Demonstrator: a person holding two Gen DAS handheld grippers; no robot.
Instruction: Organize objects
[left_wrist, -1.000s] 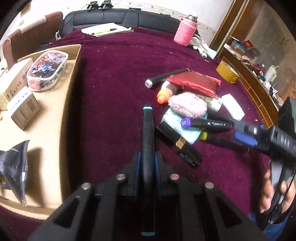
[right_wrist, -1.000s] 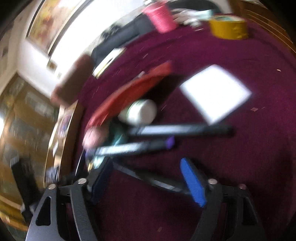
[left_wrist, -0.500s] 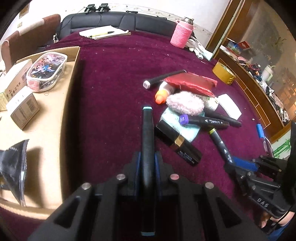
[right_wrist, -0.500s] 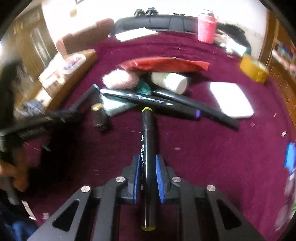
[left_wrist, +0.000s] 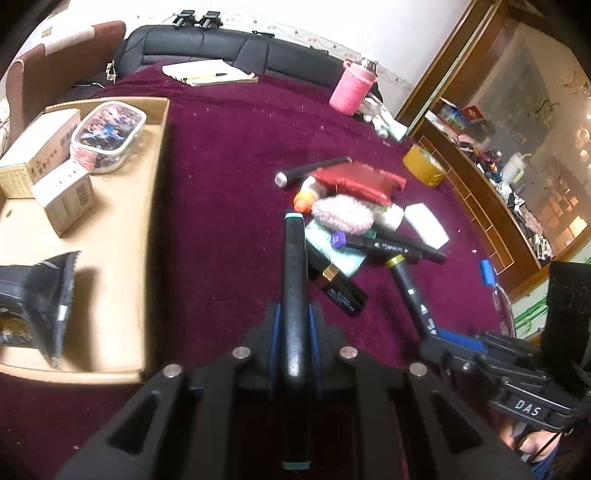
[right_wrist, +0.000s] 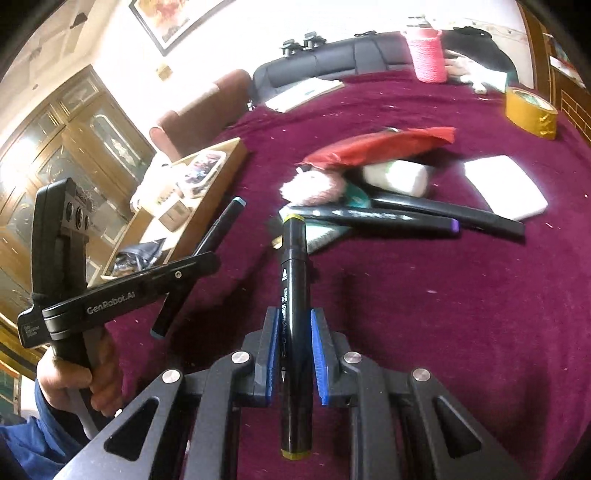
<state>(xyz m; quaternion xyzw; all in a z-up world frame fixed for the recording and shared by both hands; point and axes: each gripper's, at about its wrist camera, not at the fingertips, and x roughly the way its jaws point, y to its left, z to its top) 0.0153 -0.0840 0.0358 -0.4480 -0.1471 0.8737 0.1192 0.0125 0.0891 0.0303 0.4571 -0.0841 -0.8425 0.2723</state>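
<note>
Black markers are sitting clenched in both grippers, teal-capped marker (left_wrist: 294, 291) in left gripper (left_wrist: 293, 328), yellow-capped marker (right_wrist: 293, 295) in right gripper (right_wrist: 293, 350); long overhangs are risking a snag on the cardboard tray (left_wrist: 159, 177) wall.

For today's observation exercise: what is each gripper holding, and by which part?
The left gripper holds a teal-capped marker around mid-barrel. The right gripper holds a yellow-capped marker, also mid-barrel, with both ends sticking out.

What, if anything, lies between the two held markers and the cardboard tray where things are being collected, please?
Nothing visible blocks the way. The left tongs grip the teal-capped marker, and only bare maroon cloth separates it from the cardboard tray. From the right tongs, holding the yellow-capped marker, the left tongs themselves stand toward the tray.
</note>
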